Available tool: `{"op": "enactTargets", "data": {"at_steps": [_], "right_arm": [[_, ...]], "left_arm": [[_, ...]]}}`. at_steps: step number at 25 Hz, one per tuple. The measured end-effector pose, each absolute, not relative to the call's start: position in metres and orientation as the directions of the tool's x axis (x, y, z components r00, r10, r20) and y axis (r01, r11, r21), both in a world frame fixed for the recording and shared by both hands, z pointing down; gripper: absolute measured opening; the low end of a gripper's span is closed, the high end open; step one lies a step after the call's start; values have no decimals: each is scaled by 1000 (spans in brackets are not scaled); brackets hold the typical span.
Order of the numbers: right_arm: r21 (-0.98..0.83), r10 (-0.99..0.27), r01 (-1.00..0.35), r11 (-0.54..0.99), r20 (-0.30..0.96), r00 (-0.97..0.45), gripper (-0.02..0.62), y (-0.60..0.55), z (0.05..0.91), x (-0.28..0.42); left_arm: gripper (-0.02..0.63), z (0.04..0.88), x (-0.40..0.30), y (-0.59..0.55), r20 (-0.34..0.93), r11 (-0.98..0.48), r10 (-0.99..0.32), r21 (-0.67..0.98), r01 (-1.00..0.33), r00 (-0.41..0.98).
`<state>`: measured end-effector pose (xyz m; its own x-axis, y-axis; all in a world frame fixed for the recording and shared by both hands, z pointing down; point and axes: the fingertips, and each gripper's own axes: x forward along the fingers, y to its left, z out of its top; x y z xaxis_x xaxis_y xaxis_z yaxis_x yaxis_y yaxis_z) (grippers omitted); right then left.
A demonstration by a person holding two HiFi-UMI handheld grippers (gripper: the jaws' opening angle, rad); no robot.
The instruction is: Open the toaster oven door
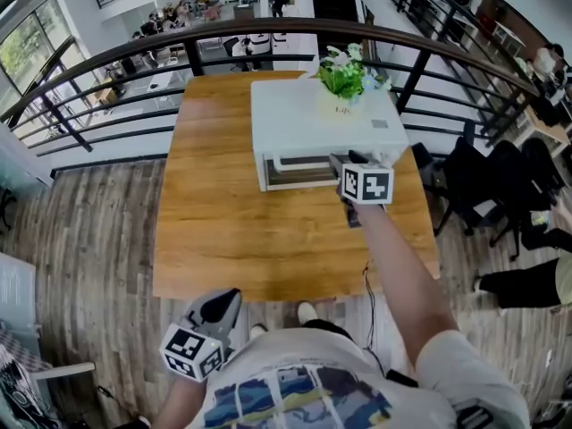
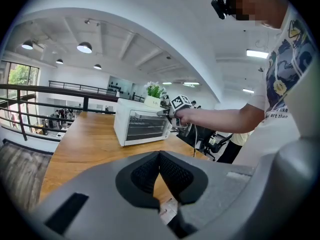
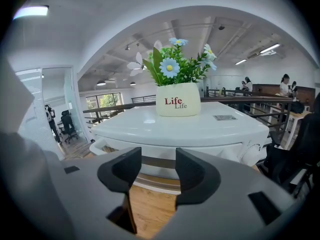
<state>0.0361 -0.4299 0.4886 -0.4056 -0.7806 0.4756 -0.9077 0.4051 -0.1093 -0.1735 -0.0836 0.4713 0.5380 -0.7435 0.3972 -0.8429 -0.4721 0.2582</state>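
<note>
Toaster oven sits at the far end of the desk, front face toward us, with a flower pot on its lid. That pot is top load, so we want any pull on the door kept gentle and mostly downward-out, so the box doesn't skid or rock.

Right tool is at the front upper edge, toward the right end of the door handle. It is released: jaws wide apart, nothing between the pads, only the handle bar and the desk showing past them. Our read is that it's open and lined up level with the bar so the jaws can go over it. Whether a pad already touches the bar, we can't tell.

Door looks shut from the left gripper view: glass flush with the frame, racks visible behind it. So the task looks barely begun and the grasp is not yet made.

Left tool is clenched on nothing, pads pressed together, held low near our torso and well apart from the oven. We think it's parked there to keep the door's swing path clear. It could brace the housing if the oven slides.

Risk: a grip near the handle's end rather than its middle may twist the door.
</note>
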Motion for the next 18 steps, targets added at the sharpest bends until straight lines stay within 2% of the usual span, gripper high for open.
{"op": "enactTargets", "data": {"at_steps": [18], "right_arm": [[-115, -792, -910, 398, 457, -404, 213, -406, 492, 43]], "left_arm": [[3, 466, -165, -75, 386, -496, -733, 262, -828, 561]]}}
